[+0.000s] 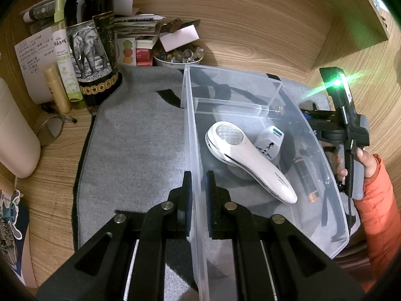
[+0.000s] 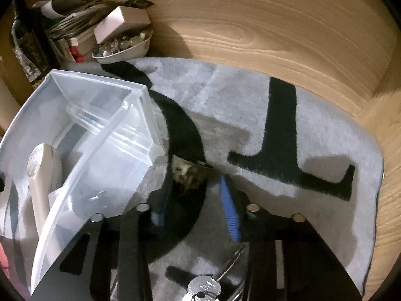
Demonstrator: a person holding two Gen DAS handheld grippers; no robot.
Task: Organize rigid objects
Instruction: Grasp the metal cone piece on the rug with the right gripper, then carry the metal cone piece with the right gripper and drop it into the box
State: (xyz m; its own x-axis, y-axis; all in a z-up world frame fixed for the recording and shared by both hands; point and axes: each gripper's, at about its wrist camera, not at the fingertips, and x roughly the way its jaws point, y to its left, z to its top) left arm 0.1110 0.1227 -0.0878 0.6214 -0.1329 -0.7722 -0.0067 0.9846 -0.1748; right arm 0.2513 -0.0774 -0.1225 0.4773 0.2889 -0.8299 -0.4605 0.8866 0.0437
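A clear plastic bin (image 1: 190, 135) stands on a grey mat (image 1: 135, 150). It holds a white handheld device (image 1: 250, 160), a white travel adapter (image 1: 270, 143) and a dark battery (image 1: 307, 178). My left gripper (image 1: 199, 200) is shut on the bin's left wall, one finger on each side. My right gripper (image 2: 195, 195) is open over the mat beside the bin's corner (image 2: 147, 115), with a small mottled object (image 2: 188, 173) between its fingers. A set of keys (image 2: 205, 286) lies under the right gripper. The bin's inside also shows in the right wrist view, with the white device (image 2: 40, 175).
A dark bottle with an elephant label (image 1: 90, 42), a spray bottle (image 1: 62, 50), a stack of papers and a bowl of stones (image 1: 179, 56) stand at the back left. A wooden wall curves behind the mat. A cream container (image 1: 15, 135) stands at the far left.
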